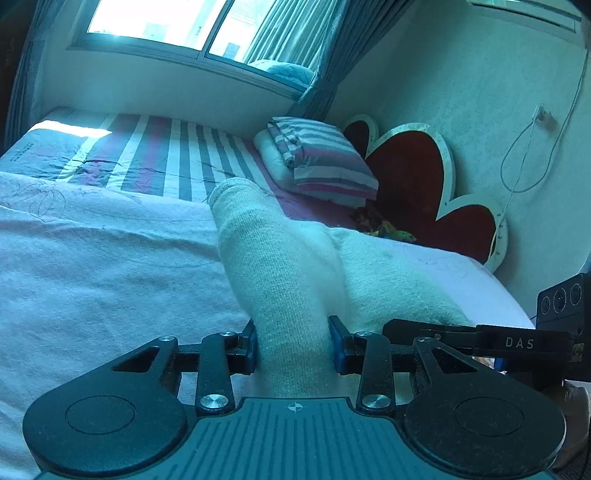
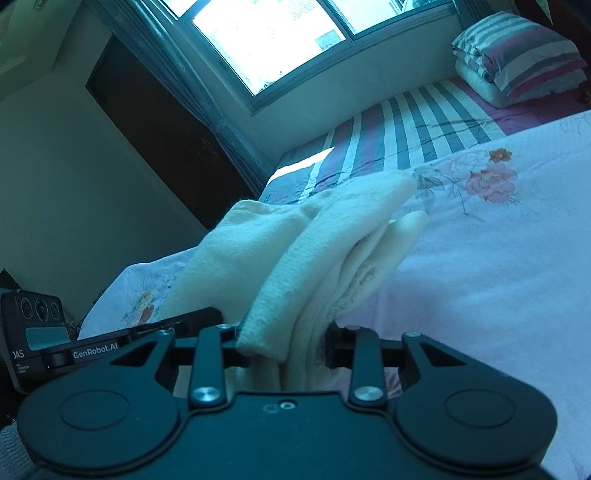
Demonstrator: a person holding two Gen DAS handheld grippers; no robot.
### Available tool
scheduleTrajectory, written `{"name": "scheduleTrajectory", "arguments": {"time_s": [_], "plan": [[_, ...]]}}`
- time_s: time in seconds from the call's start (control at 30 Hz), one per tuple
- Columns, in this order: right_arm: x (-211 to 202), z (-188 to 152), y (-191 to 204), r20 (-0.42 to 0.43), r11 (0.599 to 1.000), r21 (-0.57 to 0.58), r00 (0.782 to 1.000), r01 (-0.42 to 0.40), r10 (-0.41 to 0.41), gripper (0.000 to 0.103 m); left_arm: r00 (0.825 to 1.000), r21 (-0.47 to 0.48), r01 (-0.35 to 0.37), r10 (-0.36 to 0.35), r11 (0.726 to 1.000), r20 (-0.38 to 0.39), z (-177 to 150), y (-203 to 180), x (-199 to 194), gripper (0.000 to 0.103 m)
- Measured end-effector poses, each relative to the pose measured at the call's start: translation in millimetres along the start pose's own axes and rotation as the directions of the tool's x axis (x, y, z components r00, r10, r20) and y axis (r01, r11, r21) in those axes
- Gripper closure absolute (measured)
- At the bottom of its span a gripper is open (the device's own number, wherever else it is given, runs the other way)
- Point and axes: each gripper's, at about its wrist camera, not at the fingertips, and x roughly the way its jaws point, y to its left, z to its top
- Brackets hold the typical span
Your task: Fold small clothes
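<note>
A cream knit sock pair (image 1: 280, 273) is held up over the pink floral bedsheet (image 1: 92, 266). My left gripper (image 1: 294, 345) is shut on one end of the socks; the cloth stands up and bends away to the right. In the right wrist view my right gripper (image 2: 282, 345) is shut on the other end of the socks (image 2: 325, 243), which bunch in several layers between the fingers and stretch forward. The right gripper's body shows at the right edge of the left wrist view (image 1: 517, 343), close beside the left one.
A striped bedcover (image 1: 162, 158) lies beyond the pink sheet. A folded striped quilt and pillow (image 1: 321, 155) sit by a red heart-shaped headboard (image 1: 413, 184). A window (image 1: 159, 22) is behind the bed, and a dark doorway (image 2: 166, 122) to the left.
</note>
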Motion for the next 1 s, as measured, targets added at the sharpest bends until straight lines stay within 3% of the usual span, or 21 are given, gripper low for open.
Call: {"name": "scheduleTrajectory", "arguments": {"time_s": [0.27, 0.6, 0.8, 0.87, 0.93, 1.0], "plan": [[33.4, -4.5, 78.1, -0.011, 0.997, -0.05, 0.998, -0.055, 0.055, 0.07, 0.998, 0.015, -0.043, 0.043, 0.999, 0.044, 19.9, 65.8, -75.5, 0.066], [124.0, -42.4, 166.9, -0.108, 0.988, -0.045, 0.984, -0.148, 0.143, 0.07, 0.986, -0.055, -0.159, 0.161, 0.986, 0.034, 1.4, 172.8, -153.2, 0.066], [165.6, -68.3, 185.7, -0.182, 0.988, -0.019, 0.972, -0.152, 0.146, 0.07, 0.988, -0.15, -0.156, 0.157, 0.976, -0.005, -25.8, 230.4, -165.2, 0.066], [175.1, -77.0, 183.6, -0.205, 0.991, -0.001, 0.97, -0.135, 0.132, 0.07, 0.988, -0.202, -0.156, 0.149, 0.967, -0.051, -42.1, 250.7, -157.6, 0.065], [186.7, -89.5, 179.3, -0.258, 0.998, 0.0, 0.964, -0.06, 0.058, 0.063, 0.989, -0.25, -0.148, 0.138, 0.957, -0.057, -57.3, 264.7, -151.0, 0.053], [183.8, -92.5, 170.2, -0.243, 0.996, 0.053, 0.966, -0.073, 0.083, 0.063, 0.993, -0.285, -0.115, 0.109, 0.952, -0.036, -64.3, 271.6, -151.9, 0.051]]}}
